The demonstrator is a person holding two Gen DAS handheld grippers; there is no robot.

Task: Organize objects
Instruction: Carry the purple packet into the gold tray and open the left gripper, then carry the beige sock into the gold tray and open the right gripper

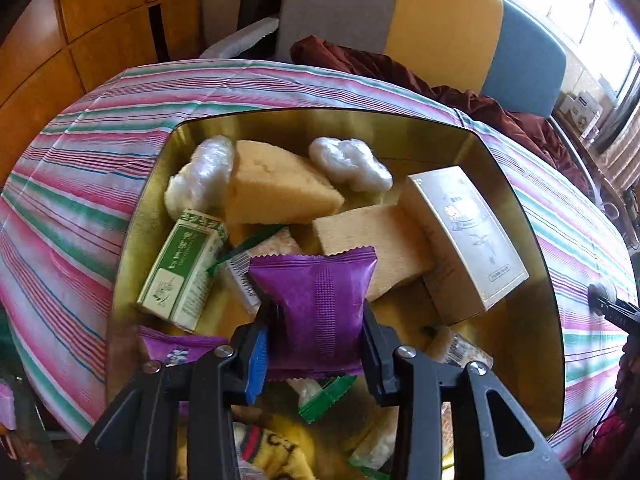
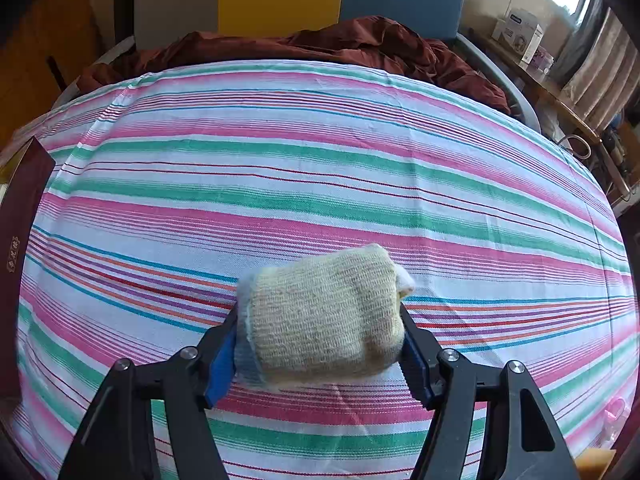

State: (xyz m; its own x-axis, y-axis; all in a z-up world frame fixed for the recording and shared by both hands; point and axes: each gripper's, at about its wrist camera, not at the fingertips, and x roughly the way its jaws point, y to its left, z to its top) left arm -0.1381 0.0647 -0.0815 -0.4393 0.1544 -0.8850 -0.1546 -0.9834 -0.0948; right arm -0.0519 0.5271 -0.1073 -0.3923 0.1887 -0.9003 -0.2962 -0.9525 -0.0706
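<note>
My left gripper [image 1: 318,312] is shut on a purple snack packet [image 1: 316,304] and holds it over a gold tin box [image 1: 528,216]. The box holds yellow sponges [image 1: 276,188], a green box [image 1: 182,264], a silver box [image 1: 468,240], white wrapped lumps [image 1: 348,164] and small packets. My right gripper [image 2: 320,320] is shut on a rolled cream knitted cloth [image 2: 324,312] and holds it just above the striped tablecloth [image 2: 320,168]. The right gripper's tip also shows at the right edge of the left wrist view [image 1: 612,304].
A maroon cloth [image 2: 340,44] lies bunched at the table's far edge, before grey, yellow and blue chair backs. A dark red box lid [image 2: 24,220] sits at the left of the right wrist view. A shelf with boxes [image 2: 520,36] stands far right.
</note>
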